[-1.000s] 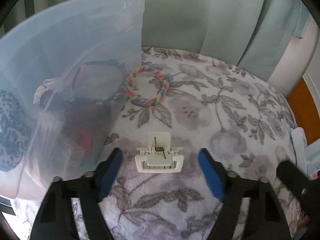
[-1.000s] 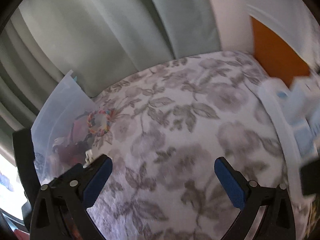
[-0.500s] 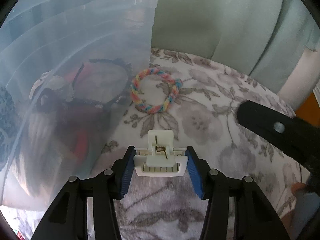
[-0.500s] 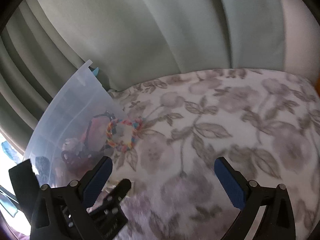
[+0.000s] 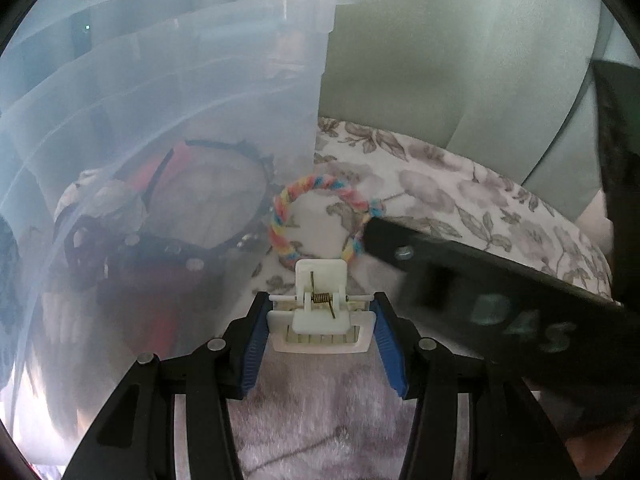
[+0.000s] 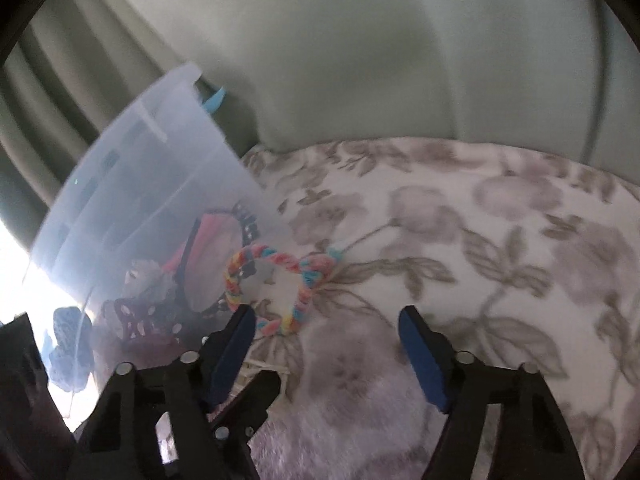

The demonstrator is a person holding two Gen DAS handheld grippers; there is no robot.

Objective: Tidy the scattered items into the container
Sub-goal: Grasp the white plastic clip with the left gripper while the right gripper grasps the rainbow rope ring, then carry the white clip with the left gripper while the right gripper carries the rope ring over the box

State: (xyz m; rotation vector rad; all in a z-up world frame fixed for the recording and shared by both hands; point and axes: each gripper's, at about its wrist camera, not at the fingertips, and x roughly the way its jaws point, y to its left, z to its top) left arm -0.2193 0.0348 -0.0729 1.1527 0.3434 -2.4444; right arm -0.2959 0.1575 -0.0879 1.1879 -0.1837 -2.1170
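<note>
Left wrist view: left gripper (image 5: 320, 322) clamps the white plastic spring hair clip (image 5: 319, 314) between its blue pads, just beside the translucent plastic container (image 5: 168, 128); the rainbow braided yarn ring (image 5: 320, 216) lies just beyond on the floral fleece blanket (image 5: 460, 200).

Right wrist view: right gripper (image 6: 326, 330), jaws closing with nothing between them, hovers beside the ring (image 6: 276, 284), its left pad at the ring's near edge.

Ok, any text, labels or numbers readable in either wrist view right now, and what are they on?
"DAS": pale, blurred letters on the black body of the right hand-held gripper, seen in the left wrist view; the first letter is uncertain.
Nothing readable on the translucent plastic storage container, the white plastic spring clip or the rainbow braided yarn ring.
</note>
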